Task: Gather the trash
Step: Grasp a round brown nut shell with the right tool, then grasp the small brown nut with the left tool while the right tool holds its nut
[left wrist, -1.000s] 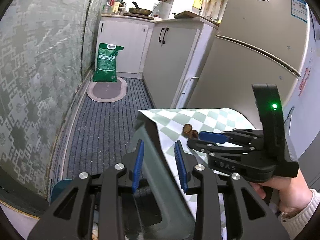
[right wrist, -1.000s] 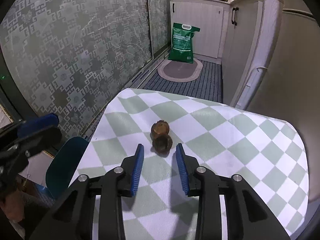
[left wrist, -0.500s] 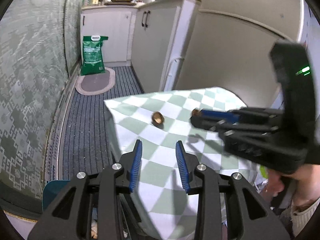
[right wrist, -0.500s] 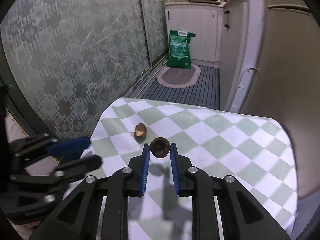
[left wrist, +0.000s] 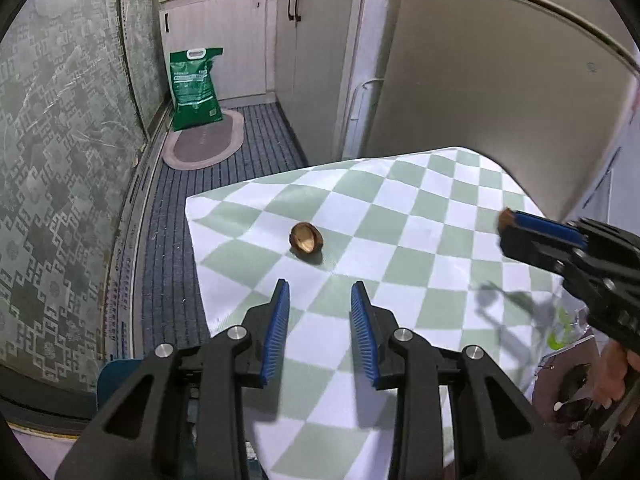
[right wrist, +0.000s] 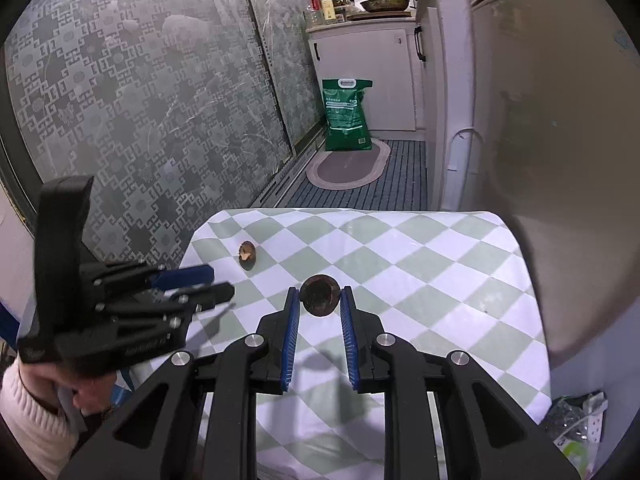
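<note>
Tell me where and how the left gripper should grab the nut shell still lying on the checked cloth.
Probably across its rounded outer walls, coming straight ahead and down with the left gripper. The nut shell lies alone on the cloth, its hollow tilted up toward the camera, so the curved sides are free for the open jaws; the jagged rim would likely crumble.

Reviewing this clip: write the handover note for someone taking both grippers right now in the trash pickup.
Right gripper: shut on one nut shell, lifted off the checkered tablecloth.
Left gripper: open, empty, aimed at the second nut shell, just short of it.
That second shell lies alone on the cloth near its left edge.
A plastic bag of rubbish sits off the table's right near corner.
Done: first shell picked up. Left: drop it, probably into that bag, then grasp and bin the second shell.
</note>
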Motion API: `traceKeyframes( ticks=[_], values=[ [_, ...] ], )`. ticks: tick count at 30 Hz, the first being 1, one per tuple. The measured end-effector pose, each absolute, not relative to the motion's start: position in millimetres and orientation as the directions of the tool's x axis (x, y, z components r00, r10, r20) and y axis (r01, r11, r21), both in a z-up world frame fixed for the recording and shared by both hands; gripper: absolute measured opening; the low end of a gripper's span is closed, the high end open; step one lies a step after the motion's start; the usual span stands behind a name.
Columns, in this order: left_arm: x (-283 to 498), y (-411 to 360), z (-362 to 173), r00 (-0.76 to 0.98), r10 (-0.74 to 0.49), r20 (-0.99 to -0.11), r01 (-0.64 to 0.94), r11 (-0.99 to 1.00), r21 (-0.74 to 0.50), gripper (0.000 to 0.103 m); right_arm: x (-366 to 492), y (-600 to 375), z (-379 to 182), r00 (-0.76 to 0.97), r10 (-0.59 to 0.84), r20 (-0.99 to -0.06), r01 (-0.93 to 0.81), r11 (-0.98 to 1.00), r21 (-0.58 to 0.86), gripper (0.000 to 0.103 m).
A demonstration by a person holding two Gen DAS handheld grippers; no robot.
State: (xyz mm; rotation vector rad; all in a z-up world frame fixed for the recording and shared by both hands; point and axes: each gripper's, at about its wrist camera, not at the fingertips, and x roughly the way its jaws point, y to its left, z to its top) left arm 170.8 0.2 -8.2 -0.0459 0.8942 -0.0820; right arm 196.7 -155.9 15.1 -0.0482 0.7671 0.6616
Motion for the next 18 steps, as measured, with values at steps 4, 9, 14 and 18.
traceKeyframes(
  ticks=[4,9,14,18],
  values=[
    [183,-5,-7,0.585,-0.063,-0.808,0.046,0.998,-0.044,0.036,198,-165,16,0.53,0.546,-0.649,-0.565,0.798,0.21,0.02],
    [200,-14,-7,0.562,0.004,-0.827,0.033,0.999,0.028,0.036,196,-173,17,0.529,0.559,-0.638,-0.566,0.793,0.226,0.02],
    [212,-17,-10,0.553,0.04,-0.832,0.026,0.998,0.065,0.036,196,-182,18,0.534,0.566,-0.628,-0.561,0.793,0.237,0.02],
    [219,-18,-11,0.548,0.051,-0.835,0.018,0.997,0.073,0.036,195,-185,18,0.535,0.569,-0.625,-0.561,0.792,0.241,0.02]
  ],
)
